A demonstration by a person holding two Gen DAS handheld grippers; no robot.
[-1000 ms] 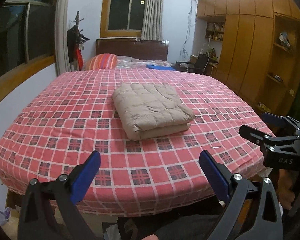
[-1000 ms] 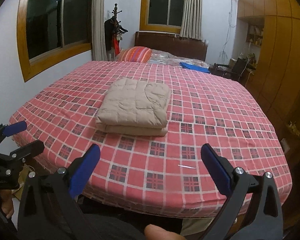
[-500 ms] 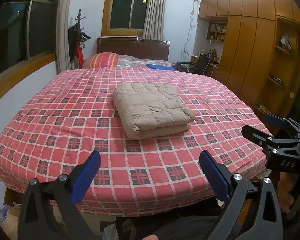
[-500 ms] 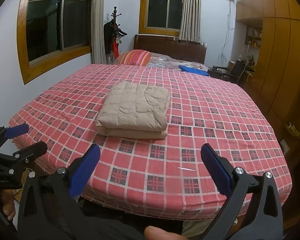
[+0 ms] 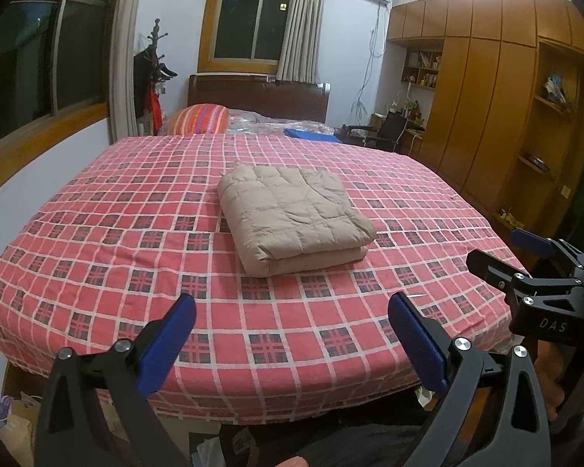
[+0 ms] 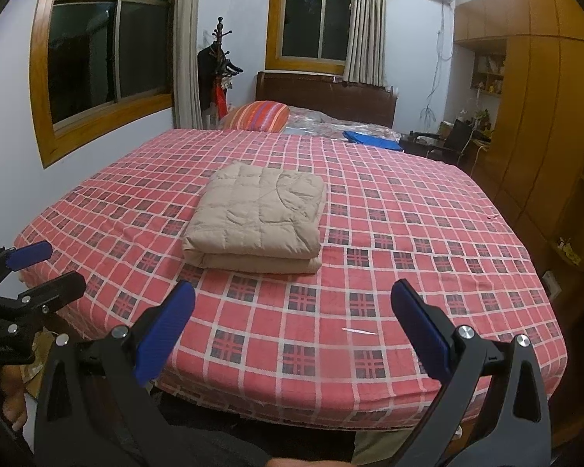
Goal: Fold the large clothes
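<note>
**The folded quilt is sitting on the bed**

We are looking at a big bed (image 5: 144, 233) with a red checked sheet. A tan puffy quilt (image 5: 292, 214) is lying folded in a thick square on the bed, near the middle of the frame in both views. Nothing is touching it.

Our left tongs (image 5: 292, 334) are sitting at the bottom of the left view, wide open and holding nothing. Their blue pads (image 5: 167, 344) are pointing at the near edge of the bed, well apart from the quilt. Our right tongs (image 6: 292, 330) are at the bottom of the right view, also wide open and holding nothing.

A striped pillow (image 6: 259, 116) is lying at the far end of the bed, in the upper middle. Brown wooden cupboards (image 5: 482, 116) are standing along the right side.
</note>
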